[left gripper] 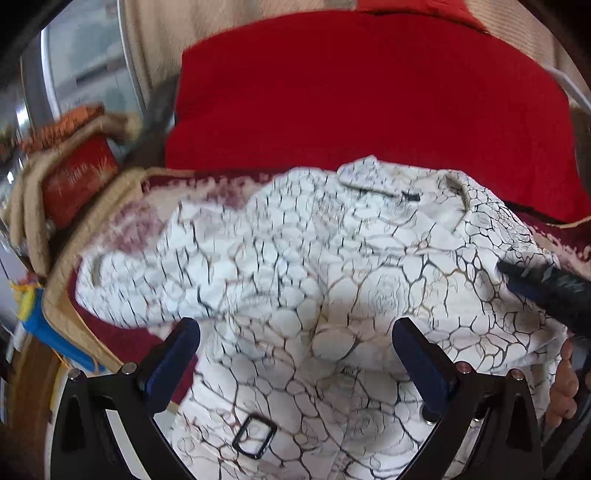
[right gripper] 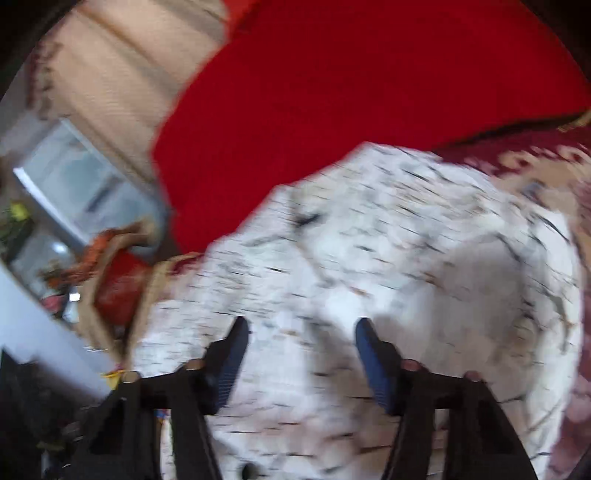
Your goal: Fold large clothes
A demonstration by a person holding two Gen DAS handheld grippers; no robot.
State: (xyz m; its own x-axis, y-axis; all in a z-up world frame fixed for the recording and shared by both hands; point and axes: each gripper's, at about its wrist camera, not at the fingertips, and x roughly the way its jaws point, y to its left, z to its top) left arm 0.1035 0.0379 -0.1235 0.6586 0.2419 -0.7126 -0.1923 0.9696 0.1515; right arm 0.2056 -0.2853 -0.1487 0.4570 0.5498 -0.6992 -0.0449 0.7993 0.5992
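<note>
Bright red fabric cushion [left gripper: 369,99] behind; maroon-and-cream patterned rug [left gripper: 122,343] underneath; beige curtain [right gripper: 122,81] beside glass window [right gripper: 74,181].

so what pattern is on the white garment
Thin dark crackle-like lines over white garment, clearest in the left wrist view.

A white garment [left gripper: 295,266] printed with a web of thin black and brown crackle lines, with faint rose outlines among the cells, lies rumpled on a dark red bed cover [left gripper: 122,343] patterned in cream and edged with a tan border. A small black rectangular buckle [left gripper: 255,435] sits on the fabric. Behind it rests a plain bright red cushion [left gripper: 369,103]. Beige, faintly striped curtains [left gripper: 166,33] hang beyond. At left, a red pillow [left gripper: 79,181] carries an orange-gold motif. Each black tool has dark blue finger pads [left gripper: 421,365]. A blue and yellow item [left gripper: 37,317] shows at the bed's edge.
</note>
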